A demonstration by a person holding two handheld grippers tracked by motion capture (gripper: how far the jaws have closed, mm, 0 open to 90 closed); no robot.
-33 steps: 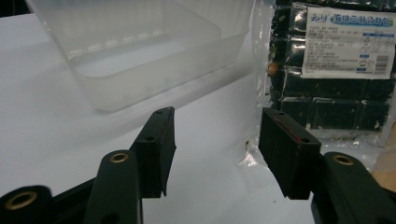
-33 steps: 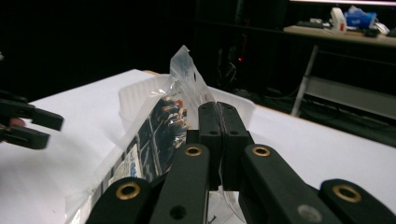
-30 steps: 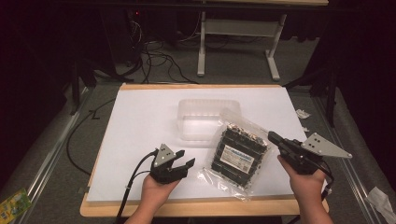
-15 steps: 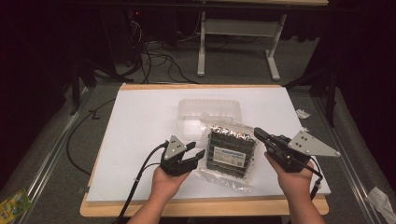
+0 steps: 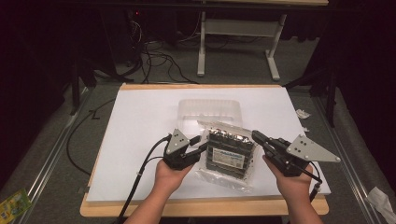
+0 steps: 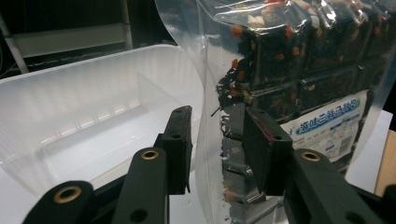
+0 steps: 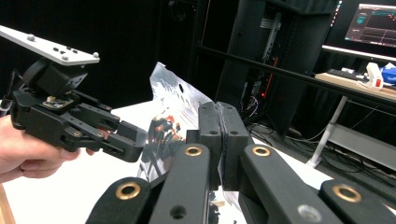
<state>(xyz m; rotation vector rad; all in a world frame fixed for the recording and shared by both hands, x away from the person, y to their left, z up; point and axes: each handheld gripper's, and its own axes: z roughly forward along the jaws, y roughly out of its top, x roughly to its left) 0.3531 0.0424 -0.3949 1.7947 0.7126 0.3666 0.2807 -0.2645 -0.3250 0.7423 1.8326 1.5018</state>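
At the near edge of the table [image 5: 140, 121], between the two grippers: a bag [image 5: 229, 154] of dark dried bits with orange flecks. Clamped on its right-hand edge by the right gripper [image 5: 256, 135], jaws pressed flat together, shiny film spilling out beside them in the right gripper view. On the other side, straddled but not yet gripped by the left gripper [image 5: 201, 145]: jaws apart, just been closing, with the bag's clear left margin hanging between them. No contact of the pads [image 6: 180, 140] with the film so far, and a gap to see on both sides in the left gripper view.

Lifted and tilted up on that one grip rather than lying flat, as far as the gripper views tell. Long axis running away from the person, the grippers on its two long sides.

From the left jaws, straight ahead and a touch to their right. Within the gap, just the empty clear margin; just outside it, the packed contents. Nearer to the free edge: the left gripper, so probably the one to finish the pinch. By judgement, needs only a further squeeze, no reach. Possible trouble: slack film folding or sliding out before the pads meet.

Beyond the bag, just behind its far end: a clear plastic tray [image 5: 210, 108], empty, open side up, lying wide across the table. Farther off, dark floor [image 5: 233, 70] and loose cables [image 5: 154, 60].
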